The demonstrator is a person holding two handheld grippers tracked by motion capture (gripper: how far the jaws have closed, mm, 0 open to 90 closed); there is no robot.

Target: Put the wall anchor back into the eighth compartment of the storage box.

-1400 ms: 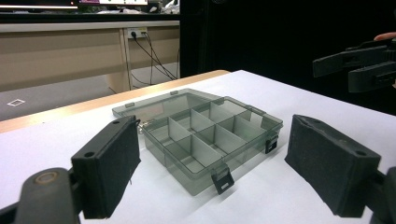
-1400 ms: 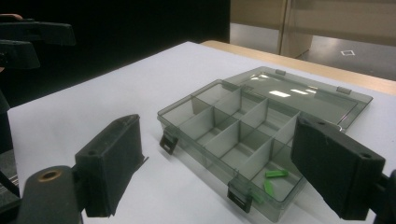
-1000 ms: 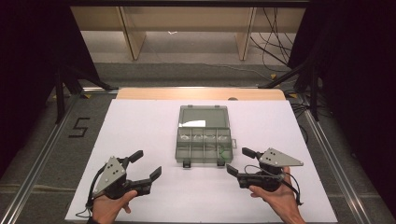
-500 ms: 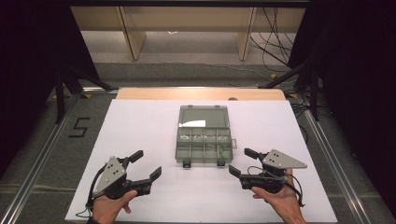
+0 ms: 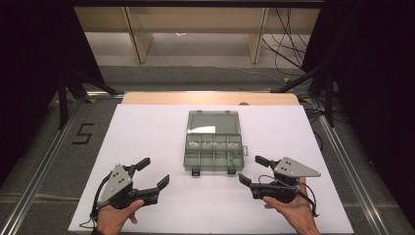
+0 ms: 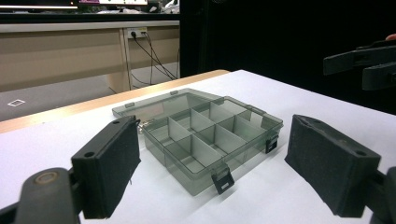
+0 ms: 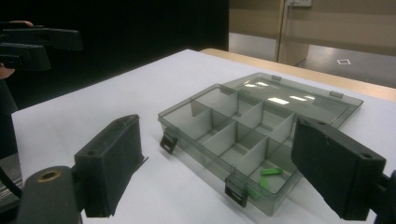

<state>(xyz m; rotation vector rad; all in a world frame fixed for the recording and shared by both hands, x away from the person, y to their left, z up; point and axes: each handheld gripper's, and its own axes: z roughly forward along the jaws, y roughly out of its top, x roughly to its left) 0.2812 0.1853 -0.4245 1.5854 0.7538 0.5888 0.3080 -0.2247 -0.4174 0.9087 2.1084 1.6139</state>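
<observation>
1. The left gripper (image 5: 152, 173) has its jaws spread wide with nothing between them. It hovers low over the near-left part of the table, aimed toward the box, which looks to me like a ready stance, not a grasp.
2. The right gripper (image 5: 250, 170) is likewise gaping and empty, held just beside the box's near-right corner. Its pads (image 7: 114, 161) are blocky, matte black and faintly grainy, the sort that grip by friction.
3. Between the two, a little farther out, lies the compartment box (image 5: 213, 152). It is smoky translucent plastic, rectangular, split by thin dividers into two rows of cells.
4. Its lid (image 5: 213, 122) lies flat on the far side and catches ceiling light. Two small dark latches (image 6: 222, 180) hang from the near wall, facing the person, so the cells are easy to reach.
5. Small green pieces (image 7: 270, 173) lie in the near-right cell; their shape is too small to tell.
6. The white table cover (image 5: 147, 132) is smooth and matte, with bare wood along its far edge.
</observation>
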